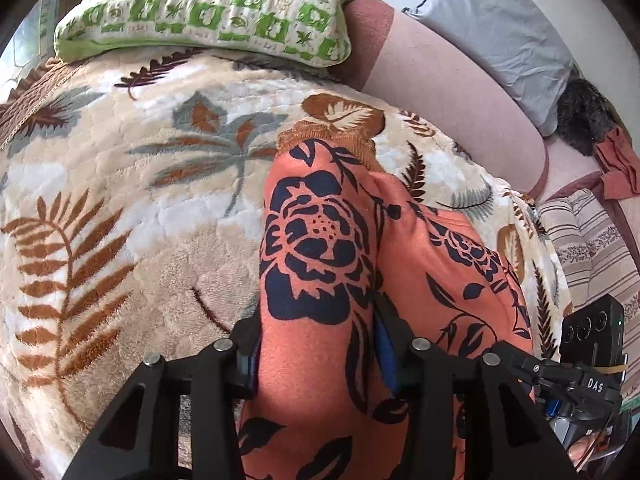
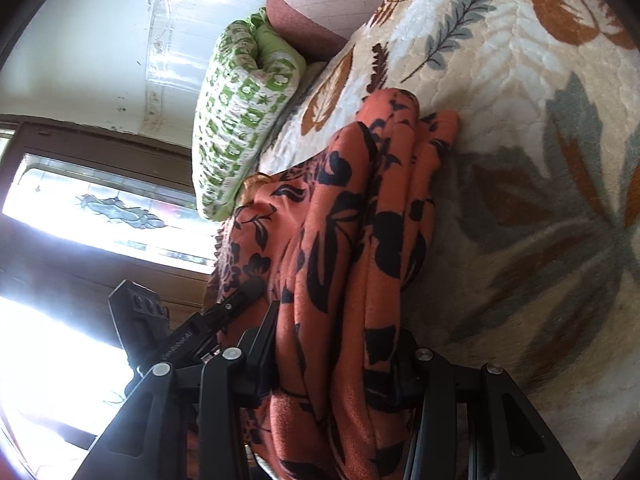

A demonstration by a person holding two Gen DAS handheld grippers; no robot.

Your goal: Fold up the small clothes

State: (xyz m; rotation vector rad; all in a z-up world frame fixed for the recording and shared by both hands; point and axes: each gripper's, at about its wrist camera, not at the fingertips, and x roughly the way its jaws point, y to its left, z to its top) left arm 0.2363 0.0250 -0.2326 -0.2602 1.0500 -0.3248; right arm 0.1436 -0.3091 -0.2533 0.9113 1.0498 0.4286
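An orange garment with a dark navy flower print lies bunched in folds on a cream plush blanket with leaf patterns. In the left wrist view my left gripper has a thick fold of the garment filling the gap between its blue pads. In the right wrist view, which is rolled sideways, my right gripper is shut on another gathered bundle of the same garment, which hangs in pleats over the blanket. The two grippers are close together; each shows at the edge of the other's view.
A green-and-white checked pillow lies at the blanket's far end. A pink padded backrest runs along the right with a grey pillow, a dark furry item and a rust cloth. A window is behind.
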